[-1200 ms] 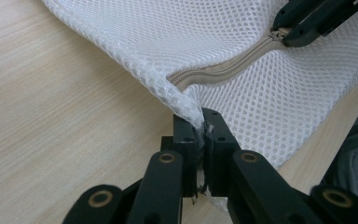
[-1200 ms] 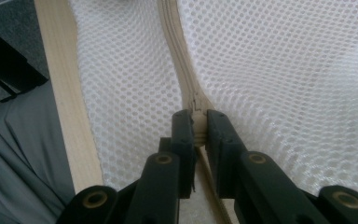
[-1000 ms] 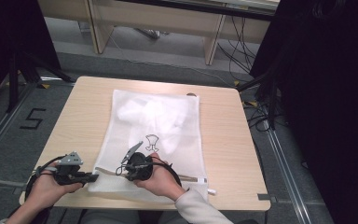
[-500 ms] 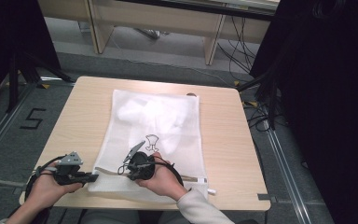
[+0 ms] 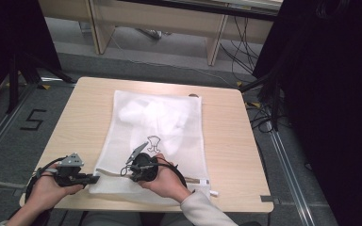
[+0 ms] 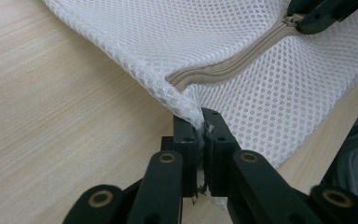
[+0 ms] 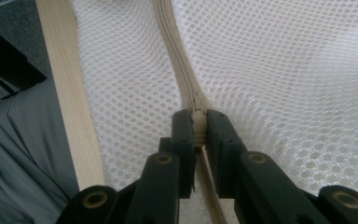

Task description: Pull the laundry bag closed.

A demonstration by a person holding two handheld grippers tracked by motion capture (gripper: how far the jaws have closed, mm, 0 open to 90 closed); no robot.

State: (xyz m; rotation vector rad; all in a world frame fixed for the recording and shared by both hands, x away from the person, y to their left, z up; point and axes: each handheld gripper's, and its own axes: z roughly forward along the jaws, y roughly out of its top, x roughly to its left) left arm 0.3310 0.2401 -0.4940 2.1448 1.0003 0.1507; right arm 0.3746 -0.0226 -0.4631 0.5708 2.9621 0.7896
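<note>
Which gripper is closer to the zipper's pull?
Right. The right gripper is shut on the zipper pull of the mesh bag. The left gripper pinches the bag's corner, beyond the zipper's end.

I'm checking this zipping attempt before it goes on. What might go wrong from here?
1. The left hand-held gripper pinches only the very corner of the white mesh laundry bag; a pull may slip it free.
2. The right hand-held gripper clamps the small beige zipper slider narrowly and could lose it.
3. Slack mesh beside the beige zipper might snag.
</note>
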